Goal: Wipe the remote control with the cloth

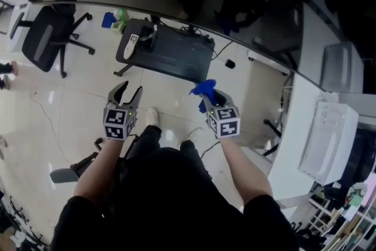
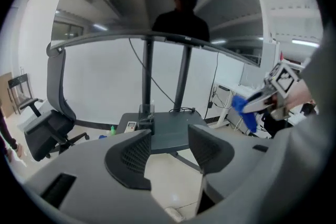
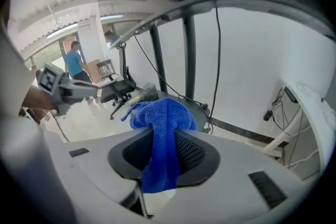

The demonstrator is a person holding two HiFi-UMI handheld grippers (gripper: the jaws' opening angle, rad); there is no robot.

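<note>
blue cloth (image 3: pixel 163 139) is pinched in the right gripper (image 3: pixel 164 152), whose jaws are drawn in on it about half way; a bunched top sticks up past the pads and a strip hangs down between them

in the head view the right gripper (image 1: pixel 208 97) is held out in front of the body with the cloth (image 1: pixel 205 89) poking from its tip

left gripper (image 1: pixel 130 91) is level with it on the other side, well apart from it, jaws spread wide; its own view shows nothing between the ribbed pads of the left gripper (image 2: pixel 169 152), only floor and furniture beyond

below both lies a pale glossy floor (image 1: pixel 76 109), with the person's light shoes (image 1: pixel 151 117) just past the left gripper

farther out stands a dark table (image 1: pixel 176 56) on a single leg; the white remote (image 1: pixel 132 43) lies flat at its left end, clear of both grippers, and cables (image 1: pixel 194 32) run along its far edge

the left gripper view shows the remote (image 2: pixel 131 125) on the table (image 2: pixel 173 131), straight ahead past the open jaws

left of the table is a black chair (image 1: pixel 47 38) on castors, and a green bottle (image 1: pixel 121 14) stands on the floor between them

far off in the right gripper view a person (image 3: pixel 75 63) in a blue top stands by a doorway
</note>
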